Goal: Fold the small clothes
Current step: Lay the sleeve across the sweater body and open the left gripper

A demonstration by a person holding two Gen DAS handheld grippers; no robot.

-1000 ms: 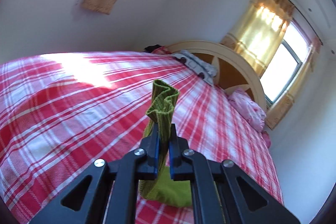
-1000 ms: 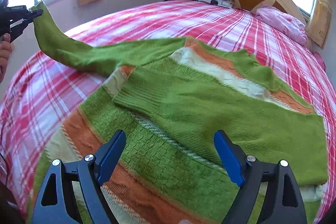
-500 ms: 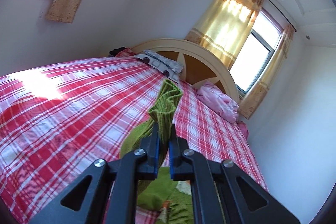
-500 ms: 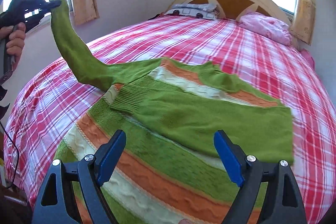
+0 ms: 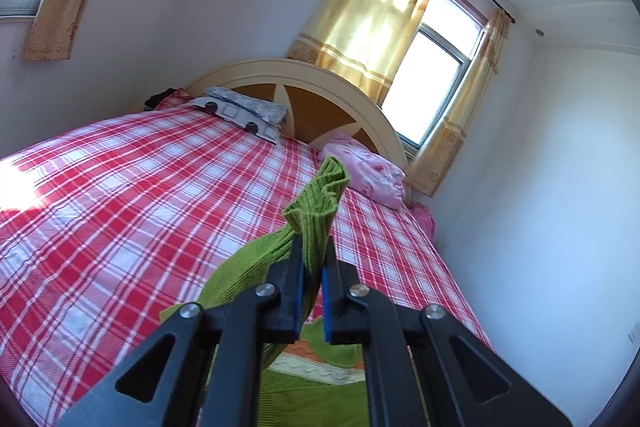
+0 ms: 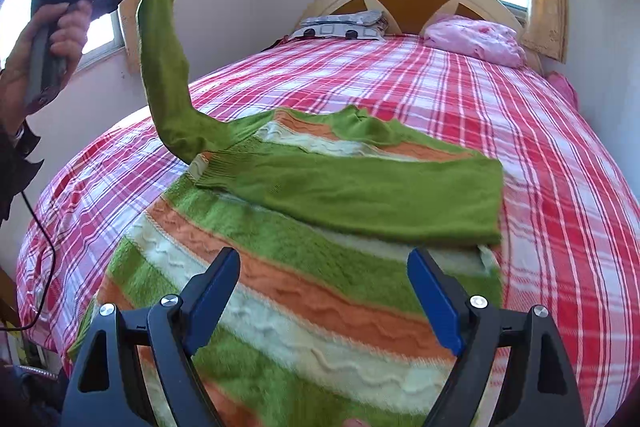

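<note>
The left gripper (image 5: 311, 267) is clamped on the sweater's (image 6: 304, 267) green sleeve cuff (image 5: 318, 211), lifted high at far left. The right gripper (image 6: 320, 291) hangs spread wide over the sweater's near hem on the bed (image 6: 560, 187).

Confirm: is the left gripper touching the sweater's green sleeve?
Touching. The left wrist view shows the left gripper shut on the green sleeve, its cuff sticking out.

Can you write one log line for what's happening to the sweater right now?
left tool: shut on sleeve cuff, lifted | right tool: open above sweater | other sleeve: folded across
</note>
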